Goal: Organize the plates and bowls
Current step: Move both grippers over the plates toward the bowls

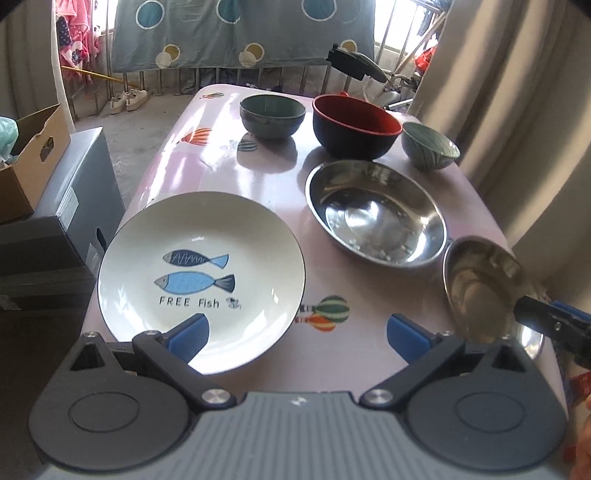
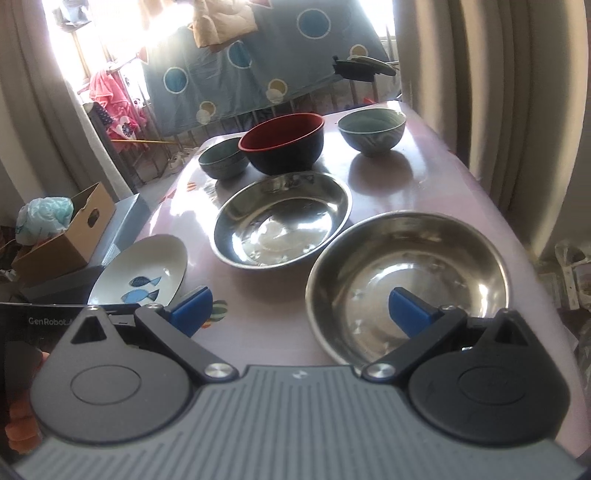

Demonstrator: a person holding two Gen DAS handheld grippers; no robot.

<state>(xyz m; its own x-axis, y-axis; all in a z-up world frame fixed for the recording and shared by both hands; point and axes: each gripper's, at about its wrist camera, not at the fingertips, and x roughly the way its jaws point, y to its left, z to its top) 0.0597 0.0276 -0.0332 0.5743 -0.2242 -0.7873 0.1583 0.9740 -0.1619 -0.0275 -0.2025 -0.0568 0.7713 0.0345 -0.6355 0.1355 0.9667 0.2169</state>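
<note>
A white fish plate (image 1: 201, 273) (image 2: 142, 275) lies at the near left of the pink table (image 1: 351, 343). Two steel bowls sit to its right: a farther one (image 1: 376, 212) (image 2: 282, 219) and a nearer one (image 1: 487, 291) (image 2: 406, 280). Behind stand a red-rimmed dark bowl (image 1: 354, 125) (image 2: 284, 142) and two grey-green bowls (image 1: 271, 114) (image 1: 430, 146) (image 2: 223, 160) (image 2: 371, 131). My left gripper (image 1: 297, 336) is open, its left finger over the plate's near rim. My right gripper (image 2: 301, 312) is open, its right finger over the nearer steel bowl.
A cardboard box (image 1: 26, 162) and grey cases (image 1: 66, 221) stand left of the table. Curtains (image 1: 517, 110) hang along the right side. A railing with a spotted blue cloth (image 1: 236, 33) is behind the table. The table's right edge is close to the nearer steel bowl.
</note>
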